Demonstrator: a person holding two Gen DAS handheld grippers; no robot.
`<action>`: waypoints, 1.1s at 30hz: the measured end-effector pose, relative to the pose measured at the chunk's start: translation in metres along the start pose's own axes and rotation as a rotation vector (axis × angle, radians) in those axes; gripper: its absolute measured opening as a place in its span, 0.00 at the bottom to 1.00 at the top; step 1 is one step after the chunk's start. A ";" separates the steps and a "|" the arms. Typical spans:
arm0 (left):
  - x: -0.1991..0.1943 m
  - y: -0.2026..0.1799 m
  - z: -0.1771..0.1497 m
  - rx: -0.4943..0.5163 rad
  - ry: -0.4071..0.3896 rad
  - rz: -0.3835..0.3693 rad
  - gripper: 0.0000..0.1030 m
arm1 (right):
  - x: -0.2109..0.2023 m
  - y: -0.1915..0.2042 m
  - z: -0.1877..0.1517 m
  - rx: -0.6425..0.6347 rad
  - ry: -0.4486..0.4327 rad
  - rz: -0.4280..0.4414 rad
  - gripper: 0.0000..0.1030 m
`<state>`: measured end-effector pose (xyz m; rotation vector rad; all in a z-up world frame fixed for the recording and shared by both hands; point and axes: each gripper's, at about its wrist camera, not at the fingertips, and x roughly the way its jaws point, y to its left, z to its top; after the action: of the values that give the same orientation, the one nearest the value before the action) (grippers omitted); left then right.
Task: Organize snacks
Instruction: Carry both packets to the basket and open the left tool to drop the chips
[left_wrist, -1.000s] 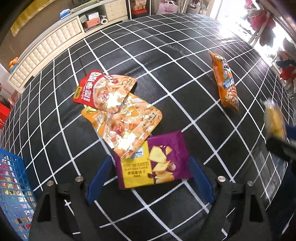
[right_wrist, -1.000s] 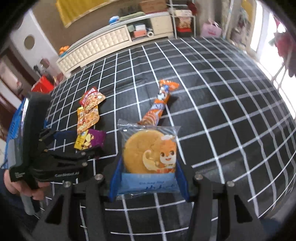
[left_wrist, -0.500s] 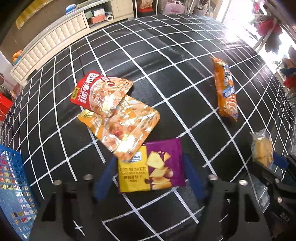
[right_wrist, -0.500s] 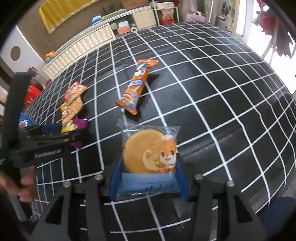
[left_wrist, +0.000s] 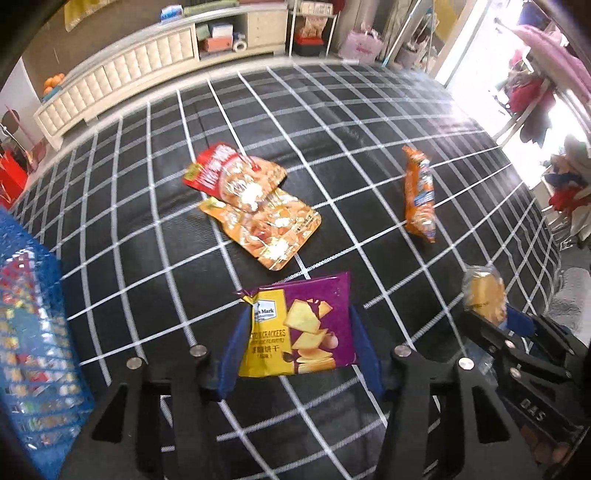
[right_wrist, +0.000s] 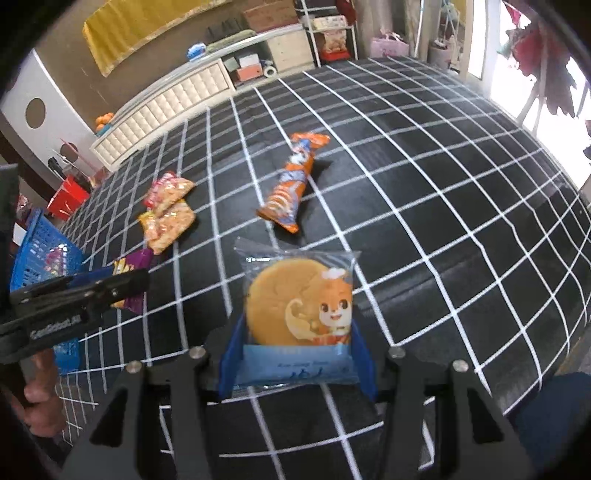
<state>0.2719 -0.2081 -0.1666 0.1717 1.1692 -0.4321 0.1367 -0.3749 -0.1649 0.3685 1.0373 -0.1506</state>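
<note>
My left gripper (left_wrist: 300, 349) is shut on a purple and yellow cracker bag (left_wrist: 301, 328) and holds it lifted off the black checked cloth (left_wrist: 147, 229). My right gripper (right_wrist: 297, 354) is shut on a clear-wrapped round cake packet (right_wrist: 299, 306); the packet also shows in the left wrist view (left_wrist: 484, 295). On the cloth lie a red pouch (left_wrist: 229, 173), an orange-yellow pouch (left_wrist: 266, 227) partly under it, and a long orange snack pack (left_wrist: 419, 194). A blue basket (left_wrist: 33, 339) stands at the left.
A white cabinet (left_wrist: 129, 77) with shelves runs along the far wall. Bags and clothes stand at the far right by a bright window (left_wrist: 554, 110). The cloth's right edge drops off near the right gripper.
My left gripper has closed on the purple cracker bag and lifted it; its view has pulled back and tilted up. My right gripper has kept the cake packet and drifted right.
</note>
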 end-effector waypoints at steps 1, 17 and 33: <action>-0.012 0.001 -0.003 0.004 -0.019 0.000 0.50 | -0.002 0.004 0.000 -0.003 -0.006 0.004 0.55; -0.150 0.066 -0.056 -0.058 -0.217 0.075 0.50 | -0.057 0.114 -0.003 -0.152 -0.093 0.169 0.55; -0.184 0.188 -0.117 -0.213 -0.202 0.210 0.50 | -0.049 0.232 -0.008 -0.281 -0.062 0.318 0.55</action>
<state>0.1912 0.0470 -0.0604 0.0627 0.9787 -0.1343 0.1733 -0.1587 -0.0733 0.2664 0.9107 0.2654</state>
